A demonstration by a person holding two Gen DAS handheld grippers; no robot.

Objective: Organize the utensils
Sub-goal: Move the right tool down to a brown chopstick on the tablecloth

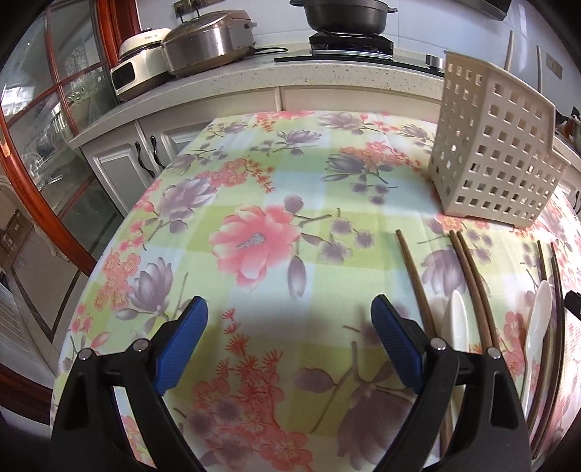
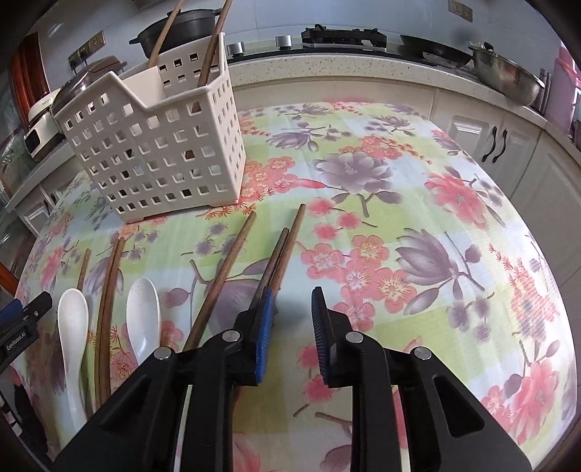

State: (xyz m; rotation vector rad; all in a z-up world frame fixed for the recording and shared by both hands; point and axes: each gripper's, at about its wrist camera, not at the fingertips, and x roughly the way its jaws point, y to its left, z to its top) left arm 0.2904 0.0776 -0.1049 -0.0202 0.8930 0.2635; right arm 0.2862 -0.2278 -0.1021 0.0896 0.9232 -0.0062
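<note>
A white perforated utensil caddy (image 2: 156,145) (image 1: 497,145) stands on the floral tablecloth, with two brown chopsticks (image 2: 212,51) upright in its back compartment. Several more chopsticks lie in front of it: a single one (image 2: 225,268), a pair (image 2: 288,243) and another pair (image 2: 109,290). Two white spoons (image 2: 72,326) (image 2: 143,316) lie among them. My right gripper (image 2: 290,290) points down at the cloth, its jaws narrow with only cloth between them; the pair of chopsticks runs under its left finger. My left gripper (image 1: 288,299) hangs wide open over bare cloth, left of a chopstick (image 1: 417,287) and a spoon (image 1: 459,323).
A speckled counter (image 1: 290,76) with white cabinets runs behind the table. It carries a steel cooker (image 1: 207,40), a black pot (image 1: 341,14) on a stove and a steel bowl (image 2: 508,72). A glass door with a red wooden frame (image 1: 43,163) stands at the left.
</note>
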